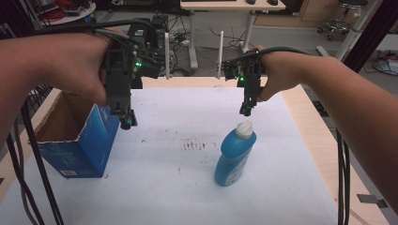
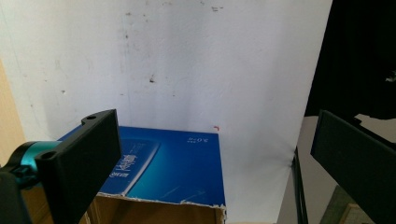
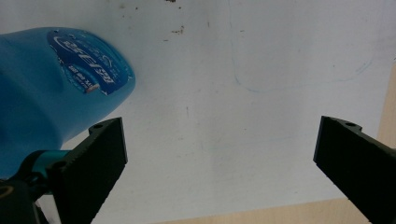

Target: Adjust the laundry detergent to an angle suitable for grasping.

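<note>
Approach step: my right gripper [image 1: 247,110], fingers wide and empty, hovers just above the blue bottle [image 1: 234,157]; left gripper [image 1: 126,119], likewise empty, above the box [image 1: 80,140]. Next, I judge: lower, close on bottle.

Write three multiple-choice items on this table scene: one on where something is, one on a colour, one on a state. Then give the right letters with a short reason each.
1. Where does the right gripper hang?
A. Above the cap end of the blue bottle
B. Inside the blue box
C. Flat on the white cloth

2. What colour is the bottle's cap?
A. Red
B. White
C. Black

3. How do the jaws of the left gripper stand?
A. Shut on the box's flap
B. Shut on the bottle
C. Open with nothing between them

Answers:
1. A: the high view shows it just above the cap.
2. B: the cap is pale against the blue body.
3. C: the left gripper view shows its jaws wide apart over the box's edge.
</note>
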Motion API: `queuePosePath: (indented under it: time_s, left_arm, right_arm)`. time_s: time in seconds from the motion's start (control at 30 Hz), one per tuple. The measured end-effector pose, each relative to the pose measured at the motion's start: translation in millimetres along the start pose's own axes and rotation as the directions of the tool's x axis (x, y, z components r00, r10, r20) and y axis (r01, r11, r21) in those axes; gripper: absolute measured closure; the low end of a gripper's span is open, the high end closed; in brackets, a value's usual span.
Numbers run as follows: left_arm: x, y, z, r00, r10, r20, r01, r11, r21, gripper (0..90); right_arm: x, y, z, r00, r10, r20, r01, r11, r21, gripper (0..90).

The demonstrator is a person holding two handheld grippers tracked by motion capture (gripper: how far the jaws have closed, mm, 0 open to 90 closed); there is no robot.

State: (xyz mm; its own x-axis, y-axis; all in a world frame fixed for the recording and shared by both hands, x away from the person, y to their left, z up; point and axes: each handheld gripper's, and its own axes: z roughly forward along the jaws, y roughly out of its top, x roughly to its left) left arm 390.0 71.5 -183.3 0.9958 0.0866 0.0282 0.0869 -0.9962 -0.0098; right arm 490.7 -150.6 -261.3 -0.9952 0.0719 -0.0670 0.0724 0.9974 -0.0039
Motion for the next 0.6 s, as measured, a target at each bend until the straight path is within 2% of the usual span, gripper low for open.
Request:
queuePosePath:
  time_s: [0.23,0.6]
  left_arm:
    - [0.5,-0.3,0.5,1.0,-0.005,0.006,0.005,1.0,0.002,1.7]
    - [-0.3,-1.2,1.9,1.0,-0.008,-0.001,0.008,0.9999,0.01,1.7]
  right_arm:
    - [-3.2,-0.2,-2.2,1.0,0.0,0.0,0.0,1.0,-0.018,1.9]
    - [-4.0,0.3,0.5,1.0,0.001,0.006,-0.001,1.0,-0.01,1.9]
